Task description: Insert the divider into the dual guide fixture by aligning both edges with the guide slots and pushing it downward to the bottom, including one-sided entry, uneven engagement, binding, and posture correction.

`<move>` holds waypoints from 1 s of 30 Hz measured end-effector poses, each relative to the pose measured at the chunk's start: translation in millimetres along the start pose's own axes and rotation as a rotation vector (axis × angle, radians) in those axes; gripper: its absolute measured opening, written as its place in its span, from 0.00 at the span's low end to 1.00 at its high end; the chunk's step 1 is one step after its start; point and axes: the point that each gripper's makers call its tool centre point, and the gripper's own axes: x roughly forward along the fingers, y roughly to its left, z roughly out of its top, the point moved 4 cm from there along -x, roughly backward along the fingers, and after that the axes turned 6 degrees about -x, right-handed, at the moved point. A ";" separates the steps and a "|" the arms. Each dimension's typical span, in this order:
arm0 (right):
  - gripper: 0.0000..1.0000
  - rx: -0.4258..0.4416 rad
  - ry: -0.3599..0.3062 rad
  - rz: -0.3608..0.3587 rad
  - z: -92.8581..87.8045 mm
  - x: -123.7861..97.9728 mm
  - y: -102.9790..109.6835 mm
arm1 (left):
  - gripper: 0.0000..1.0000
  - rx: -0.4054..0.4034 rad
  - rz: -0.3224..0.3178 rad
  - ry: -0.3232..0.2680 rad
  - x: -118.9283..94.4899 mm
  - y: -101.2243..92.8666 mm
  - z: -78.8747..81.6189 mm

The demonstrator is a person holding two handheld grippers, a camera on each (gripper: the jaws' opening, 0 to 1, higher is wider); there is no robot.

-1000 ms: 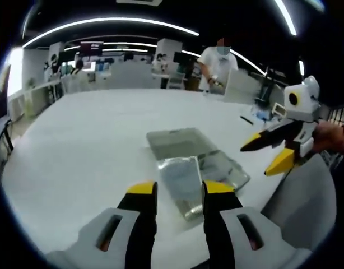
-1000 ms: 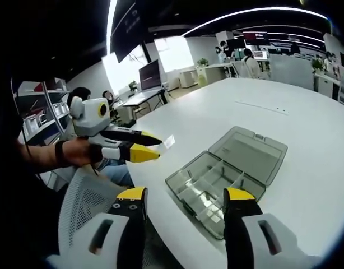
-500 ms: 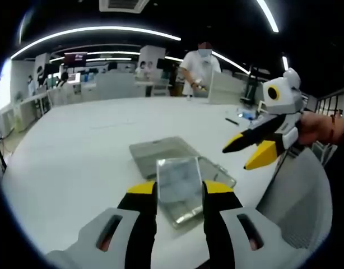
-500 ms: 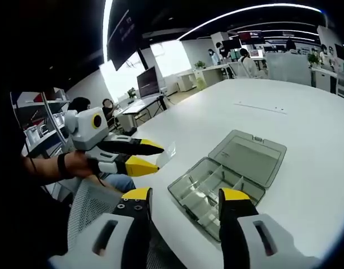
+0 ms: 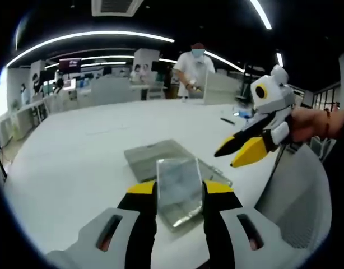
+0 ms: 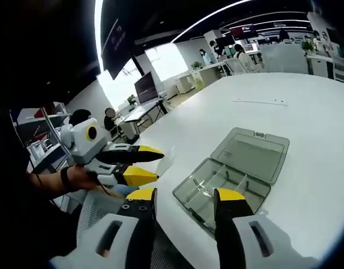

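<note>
Two hand-held grippers were raised above a white table (image 6: 306, 106), with the work not yet brought to the fixture. Left gripper (image 5: 180, 190): its jaws pinched a clear plastic divider (image 5: 179, 178) by the lower part, so that the sheet stood up between the yellow tips with its upper edge and both side edges free, presumably to leave those edges clear for entering the guide slots. In the right gripper view the same left gripper (image 6: 144, 165) came in from the left, held by a hand (image 6: 85, 178), the pale divider (image 6: 167, 158) projecting from its tips and hanging well apart from the fixture.

Right gripper (image 6: 184, 197): its jaws stood spread with nothing between them, poised near the front edge of the fixture, probably to steady the box or correct the divider's posture once it bound. It also appeared at the right of the left gripper view (image 5: 242, 151), tips apart.

Fixture: a grey translucent compartment box (image 6: 225, 188) lay on the table with its hinged lid (image 6: 253, 154) folded flat behind it; several partitions already stood inside. Which guide slots awaited the divider could not be told.

Judged stage: transport and alignment; insertion had not begun. A person (image 5: 193, 67) stood at the table's far side.
</note>
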 end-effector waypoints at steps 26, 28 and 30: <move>0.33 0.017 0.034 0.116 16.3 2.7 -0.7 | 0.30 0.054 -0.041 0.001 0.3 -12.1 -0.6; 0.31 0.018 0.041 0.132 16.2 3.8 1.0 | 0.30 0.059 -0.046 0.005 0.9 -13.9 -1.7; 0.30 0.013 0.049 0.149 16.3 4.0 2.2 | 0.30 0.080 -0.050 0.000 1.0 -16.3 -1.6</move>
